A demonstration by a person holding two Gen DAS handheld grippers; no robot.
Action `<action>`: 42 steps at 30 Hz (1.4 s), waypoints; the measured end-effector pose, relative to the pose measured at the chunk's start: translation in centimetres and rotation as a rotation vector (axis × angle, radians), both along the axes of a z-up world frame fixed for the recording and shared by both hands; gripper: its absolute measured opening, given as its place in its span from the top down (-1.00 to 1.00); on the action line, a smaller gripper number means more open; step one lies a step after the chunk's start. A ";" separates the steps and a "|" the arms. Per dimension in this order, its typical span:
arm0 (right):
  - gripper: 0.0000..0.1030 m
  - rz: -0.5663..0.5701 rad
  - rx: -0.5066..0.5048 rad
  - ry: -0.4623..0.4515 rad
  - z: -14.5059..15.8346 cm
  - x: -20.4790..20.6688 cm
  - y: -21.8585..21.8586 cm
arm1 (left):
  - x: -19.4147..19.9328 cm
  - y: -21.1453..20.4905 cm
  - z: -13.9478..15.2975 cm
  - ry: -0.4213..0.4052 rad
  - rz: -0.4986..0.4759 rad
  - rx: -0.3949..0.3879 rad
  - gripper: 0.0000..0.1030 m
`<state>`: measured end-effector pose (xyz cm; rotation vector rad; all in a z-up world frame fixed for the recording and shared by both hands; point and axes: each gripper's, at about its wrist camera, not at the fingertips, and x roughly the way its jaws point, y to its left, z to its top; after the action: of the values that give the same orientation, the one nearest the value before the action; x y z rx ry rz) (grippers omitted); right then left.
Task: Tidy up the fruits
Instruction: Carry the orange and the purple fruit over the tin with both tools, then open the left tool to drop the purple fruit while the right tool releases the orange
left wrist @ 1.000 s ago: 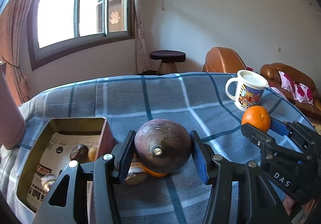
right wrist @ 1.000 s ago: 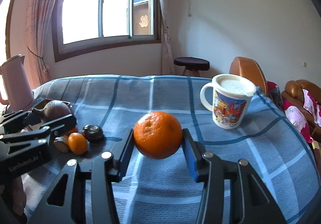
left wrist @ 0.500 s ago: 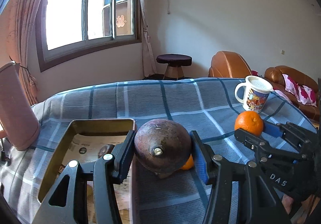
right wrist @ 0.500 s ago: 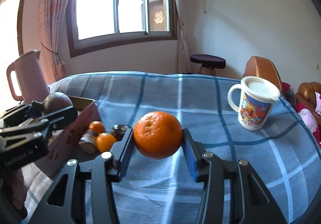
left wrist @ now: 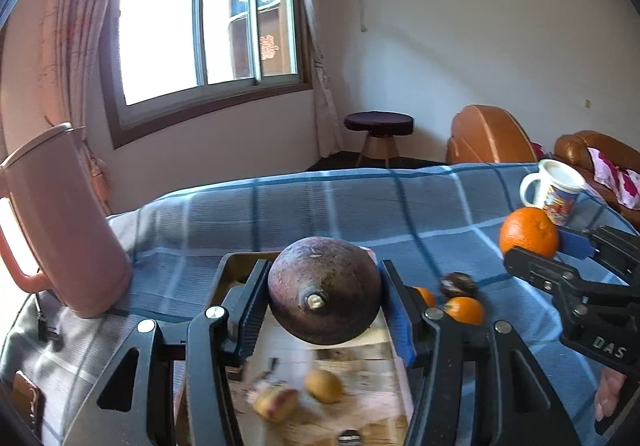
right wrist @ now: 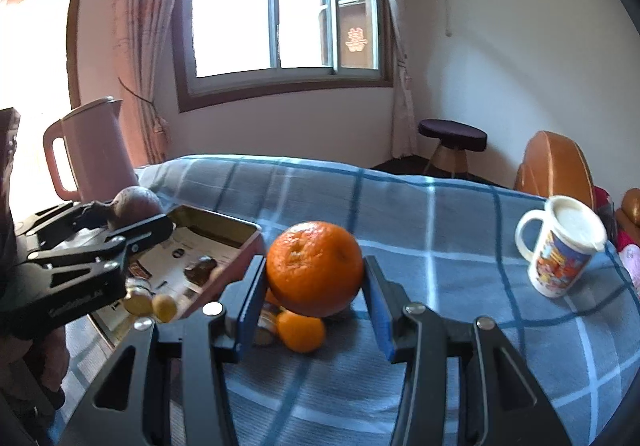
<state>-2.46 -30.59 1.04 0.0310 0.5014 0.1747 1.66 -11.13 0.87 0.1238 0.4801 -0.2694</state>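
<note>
My left gripper (left wrist: 323, 304) is shut on a round dark purple fruit (left wrist: 324, 290) and hangs over the metal tray (left wrist: 236, 266), which is lined with printed paper and holds small yellowish fruits (left wrist: 323, 386). From the right wrist view the same gripper (right wrist: 132, 224) shows at the left, above the tray (right wrist: 224, 222). My right gripper (right wrist: 314, 286) is shut on a large orange (right wrist: 314, 268), held above the checked cloth just right of the tray; the orange (left wrist: 528, 232) also shows in the left wrist view. Small oranges (right wrist: 301, 330) and a dark fruit (left wrist: 459, 284) lie on the cloth beside the tray.
A pink kettle (left wrist: 60, 222) stands at the table's left end, close to the tray. A white printed mug (right wrist: 560, 246) with a lid stands far right on the blue checked cloth (right wrist: 400, 206). A stool (right wrist: 452, 142) and brown sofas stand beyond the table.
Both grippers have swung left with their fruits still held. The purple fruit now hangs over the tray instead of beside it, and the orange has come close to the tray's right side.
</note>
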 end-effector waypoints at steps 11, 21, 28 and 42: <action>0.03 0.070 -0.004 -0.011 0.7 1.9 3.8 | 1.8 3.6 -0.3 0.000 0.069 -0.026 -0.07; 0.03 0.140 -0.006 -0.015 0.7 4.6 7.2 | 2.4 5.3 0.0 -0.016 0.131 -0.015 -0.07; 0.03 0.144 -0.009 -0.015 0.1 4.9 7.7 | 2.9 6.2 -0.5 0.005 0.164 -0.010 -0.07; 0.03 0.177 -0.024 0.020 -1.2 5.0 8.7 | 4.0 5.7 -2.3 0.090 0.165 0.040 -0.07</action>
<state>2.57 -21.93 -0.19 -0.0355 0.5264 0.3417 5.65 -5.39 -1.46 0.1107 0.5820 -0.1041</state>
